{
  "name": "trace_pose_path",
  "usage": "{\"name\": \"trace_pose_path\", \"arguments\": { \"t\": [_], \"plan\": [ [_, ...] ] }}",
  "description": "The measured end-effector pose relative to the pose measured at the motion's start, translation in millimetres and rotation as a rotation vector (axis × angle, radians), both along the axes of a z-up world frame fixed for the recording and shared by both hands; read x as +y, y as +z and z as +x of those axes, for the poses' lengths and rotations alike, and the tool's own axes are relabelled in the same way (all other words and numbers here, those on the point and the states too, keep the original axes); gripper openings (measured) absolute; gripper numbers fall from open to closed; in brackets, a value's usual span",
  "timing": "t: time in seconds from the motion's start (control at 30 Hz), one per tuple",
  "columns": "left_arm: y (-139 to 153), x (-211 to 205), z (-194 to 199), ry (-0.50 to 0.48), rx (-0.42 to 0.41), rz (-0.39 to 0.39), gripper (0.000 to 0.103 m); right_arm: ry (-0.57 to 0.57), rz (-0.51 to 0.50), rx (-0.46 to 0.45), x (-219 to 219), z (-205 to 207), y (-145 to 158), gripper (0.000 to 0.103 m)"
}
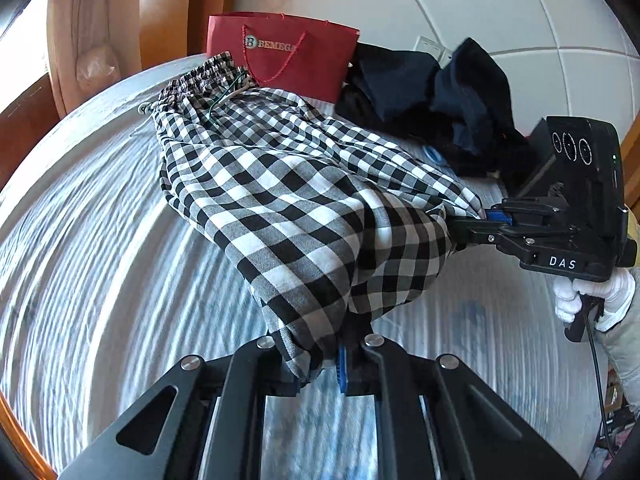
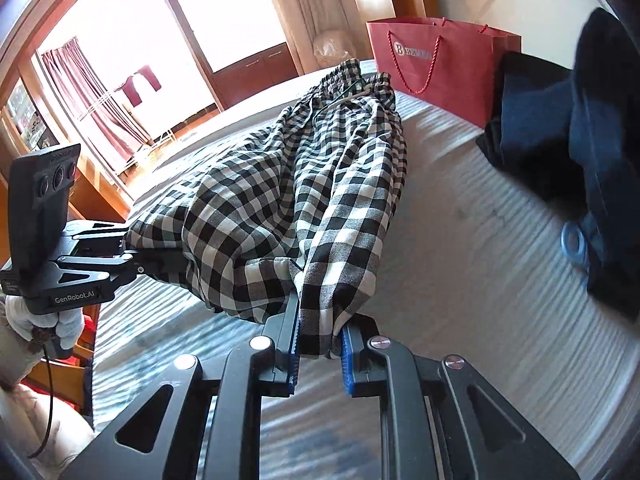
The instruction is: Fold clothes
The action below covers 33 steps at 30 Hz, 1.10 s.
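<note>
The likeliest trouble from here is the fabric slipping: the left gripper (image 1: pixel 320 364) and the right gripper (image 2: pixel 318 354) are each pinching only a small bunched bit of hem on the checked trousers (image 1: pixel 280 184), so a tug from either side, or the two hands drifting apart, could be pulling a hem out from between the blue pads (image 2: pixel 347 364) and letting that leg drop crooked. Both sets of jaws are clamping cloth, the left on one leg end and the right on the other, and the cloth is hanging in a slack fold between them just above the striped bed sheet (image 1: pixel 100 280). From both sets of jaws the trousers are stretching straight ahead, with the elastic waistband (image 2: pixel 352 76) lying at the far end, just short of the red paper bag (image 1: pixel 288 56). A second risk is uneven carrying: if one leg is travelling faster, the legs could be landing twisted. The dark clothes pile (image 1: pixel 440 104) is sitting ahead and to the right of the jaws, near enough for a swinging leg to be snagging it.
</note>
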State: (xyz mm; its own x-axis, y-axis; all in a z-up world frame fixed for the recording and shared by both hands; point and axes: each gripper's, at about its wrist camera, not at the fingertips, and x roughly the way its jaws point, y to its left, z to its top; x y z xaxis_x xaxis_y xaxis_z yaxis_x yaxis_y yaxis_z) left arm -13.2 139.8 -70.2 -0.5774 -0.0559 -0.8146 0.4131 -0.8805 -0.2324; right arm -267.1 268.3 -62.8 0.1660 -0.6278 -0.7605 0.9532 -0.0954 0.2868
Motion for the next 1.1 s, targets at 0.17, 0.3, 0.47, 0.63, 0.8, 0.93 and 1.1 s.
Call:
{"name": "trace_pose_path", "arguments": {
  "t": [0.17,0.3,0.47,0.63,0.8,0.93,1.1],
  "plan": [
    [-27.0,39.3,56.2,-0.076,-0.124,0.122,0.032,-0.030,0.153,-0.087,66.5,40.2,-24.9,0.019],
    [-26.8,34.1,93.8,-0.041,-0.185,0.100,0.041,-0.142,0.196,-0.071,99.2,40.6,-27.1,0.026],
    [18.4,1.0,79.0,0.034,-0.067,0.024,0.053,-0.198,0.040,-0.029,83.5,31.5,20.6,0.026],
    [6.6,-3.2,2.3,0.019,-0.010,0.029,0.053,-0.185,0.007,-0.092,24.0,39.2,15.8,0.026],
    [-48.0,5.1,-24.0,-0.017,-0.163,-0.003,0.053,-0.179,0.197,-0.057,3.5,48.0,-38.0,0.026],
    [-64.4,1.4,-3.8,-0.065,-0.221,-0.077,0.054,-0.299,0.255,-0.071,29.2,14.5,-53.3,0.008],
    [-32.0,-34.3,-0.5,-0.011,-0.161,-0.019,0.056,-0.291,0.159,-0.006,10.7,0.8,-17.9,0.013]
  ]
}}
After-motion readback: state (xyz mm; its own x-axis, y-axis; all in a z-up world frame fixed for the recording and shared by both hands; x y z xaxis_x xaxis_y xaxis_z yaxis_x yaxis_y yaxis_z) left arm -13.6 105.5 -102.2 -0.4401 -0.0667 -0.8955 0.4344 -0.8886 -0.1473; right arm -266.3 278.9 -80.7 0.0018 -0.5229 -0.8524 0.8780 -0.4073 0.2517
